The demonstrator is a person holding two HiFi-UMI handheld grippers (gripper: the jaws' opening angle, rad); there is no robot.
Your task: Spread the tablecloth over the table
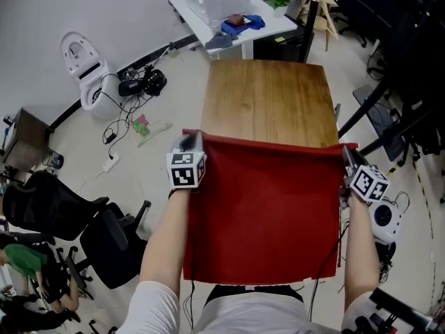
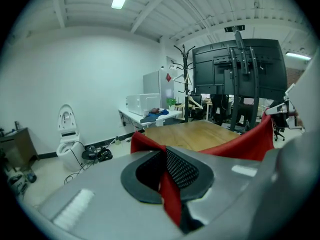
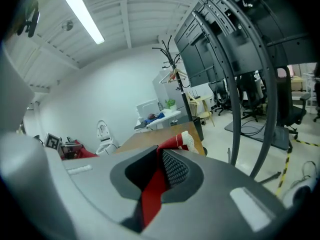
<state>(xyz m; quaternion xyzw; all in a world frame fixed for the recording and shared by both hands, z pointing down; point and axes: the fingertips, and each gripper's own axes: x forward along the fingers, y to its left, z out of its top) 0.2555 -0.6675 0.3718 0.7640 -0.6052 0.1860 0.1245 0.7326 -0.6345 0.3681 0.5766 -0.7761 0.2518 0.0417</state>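
Tablecloth [image 1: 264,214], red, stretched over the counter's [image 1: 268,99] near half. Left gripper [image 1: 190,141] fingers [image 2: 182,169] clenched on its corner at counter's left edge, right gripper [image 1: 346,155] likewise at right edge.

White wall [image 1: 69,5], pale floor [image 1: 76,152], white desk [image 1: 272,25], black office chairs [image 1: 49,204].

Plain red fabric tablecloth [image 1: 264,214]; brown wood-grain tabletop [image 1: 268,103]; black-and-white square-marker cubes on each hand-held gripper.
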